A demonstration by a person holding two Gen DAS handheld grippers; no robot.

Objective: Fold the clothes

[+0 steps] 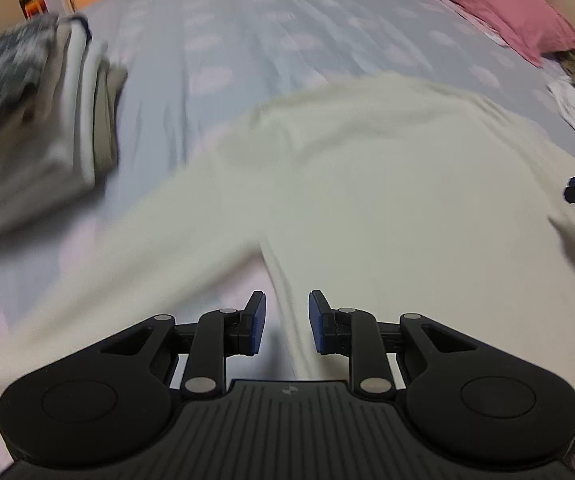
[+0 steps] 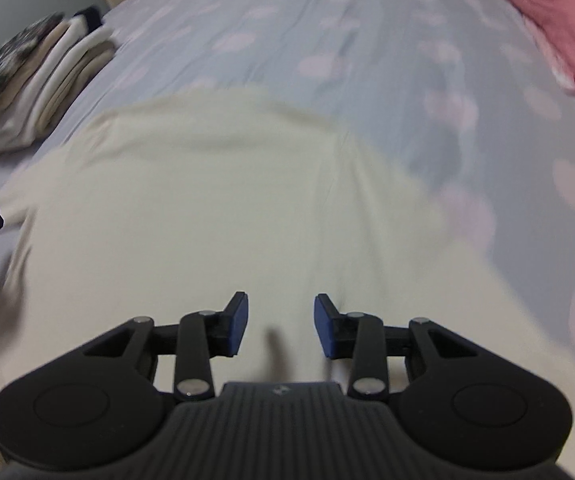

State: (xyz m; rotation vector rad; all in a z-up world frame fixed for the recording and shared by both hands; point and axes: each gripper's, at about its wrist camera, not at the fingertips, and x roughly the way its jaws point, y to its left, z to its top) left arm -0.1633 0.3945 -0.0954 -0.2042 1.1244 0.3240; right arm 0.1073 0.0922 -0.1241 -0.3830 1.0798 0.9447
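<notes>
Cream shirt (image 2: 215, 208) beneath two empty, parted grippers (image 1: 286, 322) (image 2: 280, 326)

Beyond the shirt (image 2: 191, 208) the bedsheet (image 2: 327, 32) lies bare and passable. A folded stack (image 2: 39, 80) blocks the shirt's far left; a pillow (image 2: 559, 20), blurred, probably bounds its far right.

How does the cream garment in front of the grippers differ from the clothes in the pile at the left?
The cream garment lies spread out in a single layer; the pile is folded and stacked. The garment is one plain colour; the pile mixes beige, white and a dark patterned piece on top. Both rest on the bedspread.
</notes>
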